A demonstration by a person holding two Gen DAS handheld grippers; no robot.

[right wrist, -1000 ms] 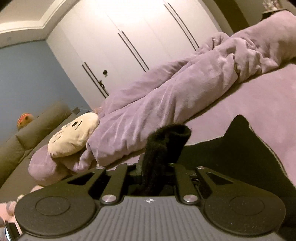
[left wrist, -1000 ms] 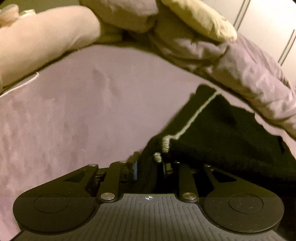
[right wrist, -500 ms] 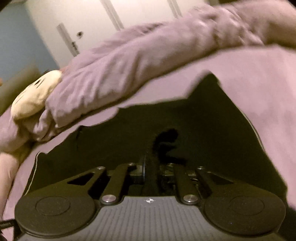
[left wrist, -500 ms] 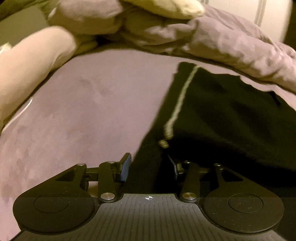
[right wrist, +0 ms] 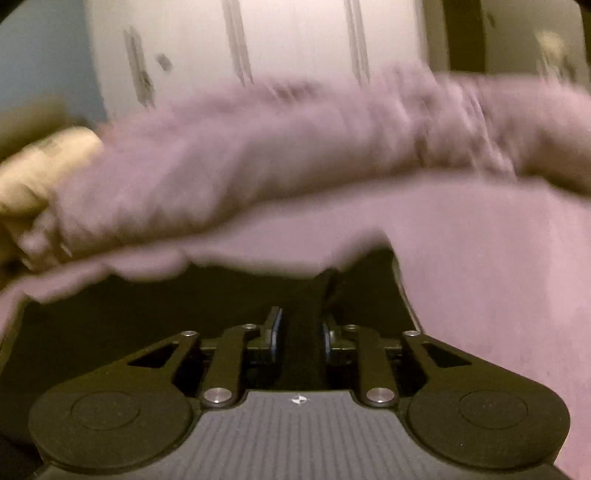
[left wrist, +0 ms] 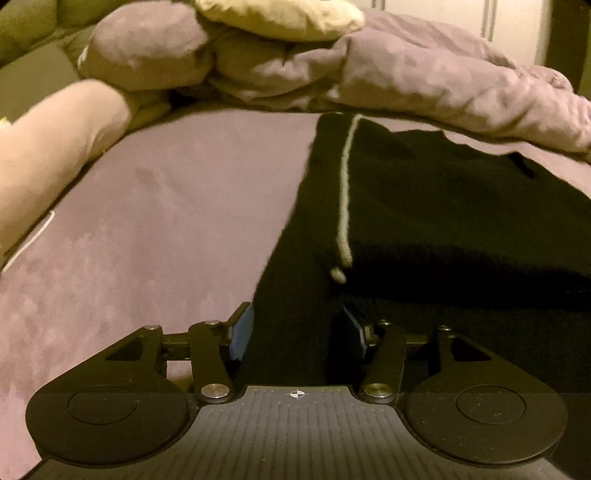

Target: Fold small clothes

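Left gripper fingers newly apart, tilted downward.

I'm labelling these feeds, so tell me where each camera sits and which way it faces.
Left wrist: rides the left claw, looking down along its parted fingers at the black garment with its pale stripe on the purple bed; jaws just opened, fabric lies loose between them.
Right wrist: rides the right claw, blurred, facing the rumpled blanket and white wardrobe; a fabric fold stands between its narrow, just-loosening jaws.
Shared: garment, bed, blanket, cream plush.
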